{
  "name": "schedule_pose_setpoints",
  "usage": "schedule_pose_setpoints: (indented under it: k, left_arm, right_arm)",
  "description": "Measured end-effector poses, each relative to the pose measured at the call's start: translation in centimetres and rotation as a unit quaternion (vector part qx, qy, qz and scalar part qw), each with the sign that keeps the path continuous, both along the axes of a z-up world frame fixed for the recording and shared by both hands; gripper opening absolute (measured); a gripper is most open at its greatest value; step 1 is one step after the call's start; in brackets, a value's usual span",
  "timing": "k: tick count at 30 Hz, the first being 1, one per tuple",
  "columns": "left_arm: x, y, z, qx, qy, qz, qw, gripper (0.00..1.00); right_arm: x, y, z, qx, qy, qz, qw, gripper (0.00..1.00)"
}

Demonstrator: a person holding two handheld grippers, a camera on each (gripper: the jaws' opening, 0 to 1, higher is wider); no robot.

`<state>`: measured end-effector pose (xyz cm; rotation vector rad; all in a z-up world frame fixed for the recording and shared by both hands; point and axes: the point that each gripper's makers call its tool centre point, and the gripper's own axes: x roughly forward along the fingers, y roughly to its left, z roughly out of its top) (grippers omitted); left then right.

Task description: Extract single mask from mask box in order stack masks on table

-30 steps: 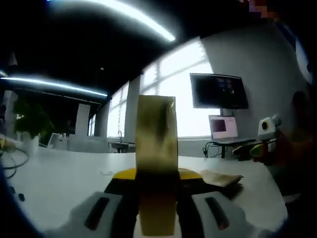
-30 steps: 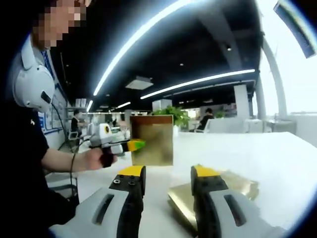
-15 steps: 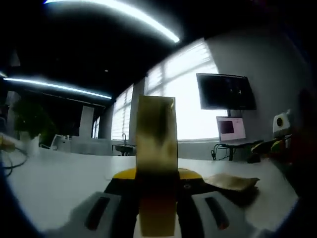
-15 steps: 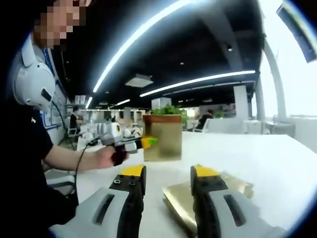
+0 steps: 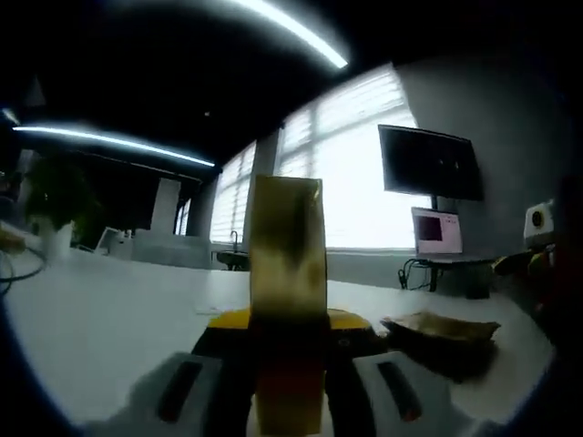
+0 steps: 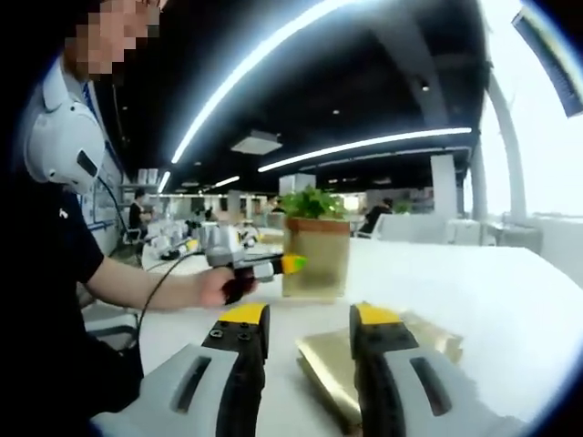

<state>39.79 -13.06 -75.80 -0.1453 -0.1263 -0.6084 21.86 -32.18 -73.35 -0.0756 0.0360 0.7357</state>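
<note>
My left gripper (image 5: 290,320) is shut on a tall gold mask box (image 5: 288,264), which stands upright between its yellow-tipped jaws. In the right gripper view a person's hand holds that left gripper (image 6: 290,264) out over the table, with the gold mask box (image 6: 317,258) at its tip, above the tabletop. My right gripper (image 6: 308,330) is open with nothing between its jaws, low over a flat pile of gold mask packets (image 6: 342,378) on the white table. The same pile of packets (image 5: 444,328) lies to the right in the left gripper view.
The white table (image 6: 474,300) stretches wide behind the pile. A potted plant (image 6: 312,202) stands behind the held box. The person's arm (image 6: 137,287) reaches in from the left. A dark wall monitor (image 5: 428,162) and a laptop (image 5: 435,232) sit beyond the table.
In the right gripper view the left gripper and its gold box have moved rightward and a little farther off. The right gripper stays open over the pile.
</note>
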Motion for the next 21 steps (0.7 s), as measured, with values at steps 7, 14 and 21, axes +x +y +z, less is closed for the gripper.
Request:
schedule_pose_setpoints:
  k: [7,14,21]
  left_arm:
    - [0.3,-0.6,-0.7,0.02,0.003,-0.001,0.9998,0.3]
    - [0.3,-0.5,-1.3,0.03,0.018,0.003,0.9994,0.31]
    - [0.3,-0.6,-1.6,0.046,0.017,0.003,0.9988,0.37]
  right_arm:
    - [0.1,0.1,0.0,0.005,0.003,0.004,1.0,0.31]
    - [0.1,0.6,-0.6,0.007,0.009,0.007,0.9999,0.31]
    - [0.0,0.6,-0.6,0.01,0.01,0.007,0.9999,0.32]
